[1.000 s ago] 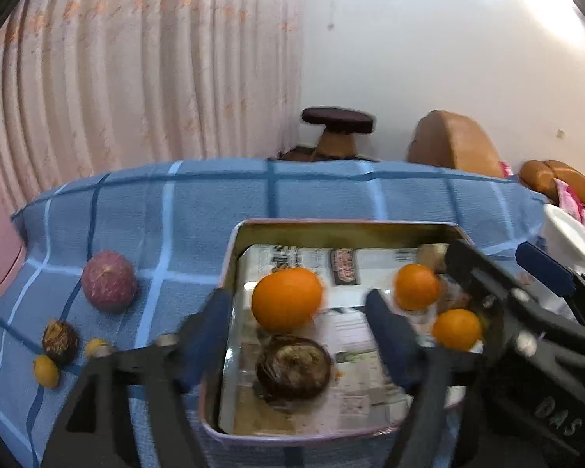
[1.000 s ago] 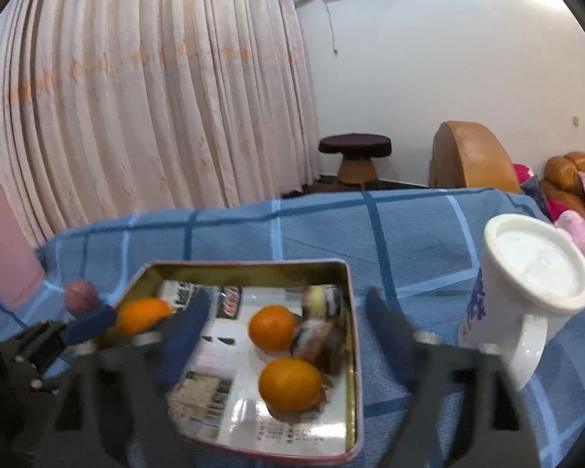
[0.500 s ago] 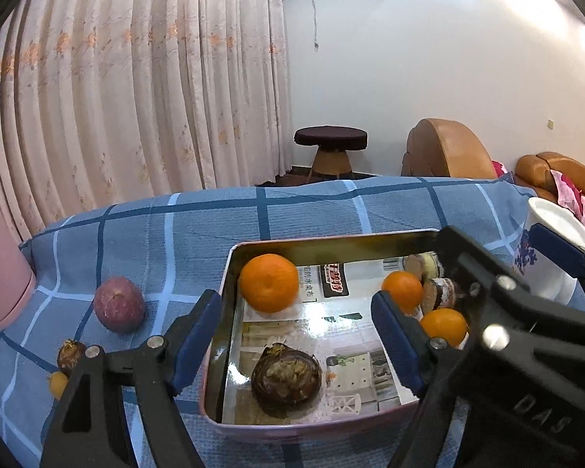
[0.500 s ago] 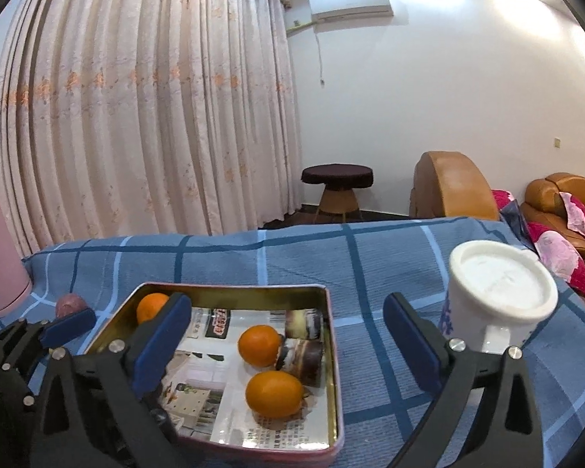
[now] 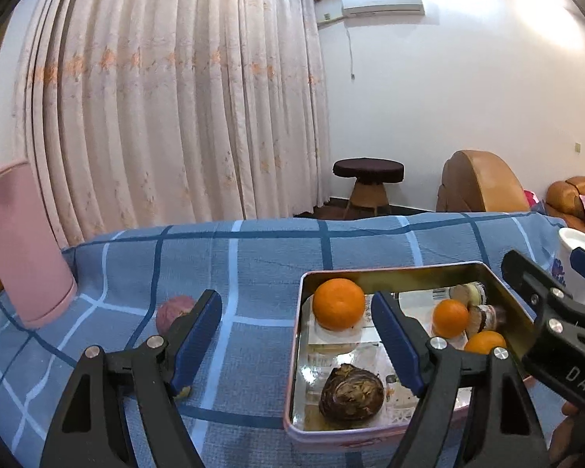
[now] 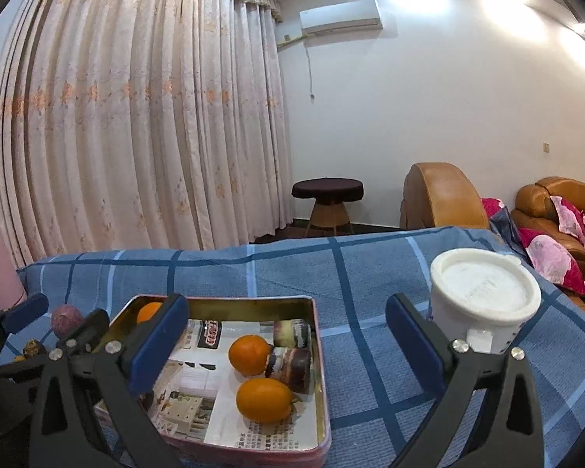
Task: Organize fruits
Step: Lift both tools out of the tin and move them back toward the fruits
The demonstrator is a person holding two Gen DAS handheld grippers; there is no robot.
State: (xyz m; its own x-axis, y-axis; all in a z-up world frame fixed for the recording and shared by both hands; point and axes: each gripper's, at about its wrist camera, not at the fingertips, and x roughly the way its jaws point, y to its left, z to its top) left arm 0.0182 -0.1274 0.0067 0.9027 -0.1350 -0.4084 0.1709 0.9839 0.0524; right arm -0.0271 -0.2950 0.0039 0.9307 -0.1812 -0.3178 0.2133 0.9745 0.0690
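Observation:
A metal tin (image 5: 487, 273) (image 6: 320, 351) on the blue checked cloth holds three oranges (image 5: 339, 304) (image 6: 249, 355) (image 6: 265, 399), a dark brown wrinkled fruit (image 5: 351, 392) and two small jars (image 6: 292, 362). My left gripper (image 5: 296, 337) is open and straddles the tin's left wall, with nothing between its pads. A purple round fruit (image 5: 171, 310) (image 6: 66, 319) lies on the cloth, partly hidden by the left finger. My right gripper (image 6: 286, 345) stands wide open over the tin's right half, touching nothing. It also shows in the left wrist view, right gripper (image 5: 553, 331).
A white mug (image 6: 483, 300) (image 5: 577, 257) stands right of the tin. A pink container (image 5: 23, 249) is at the cloth's left edge. Small dark and yellow fruits (image 6: 33, 347) lie near the purple one. Behind the table are curtains, a stool and brown armchairs.
My left gripper has shifted left from over the tin to across its left wall, and tilted up. The right gripper's jaws have widened and its view has lifted.

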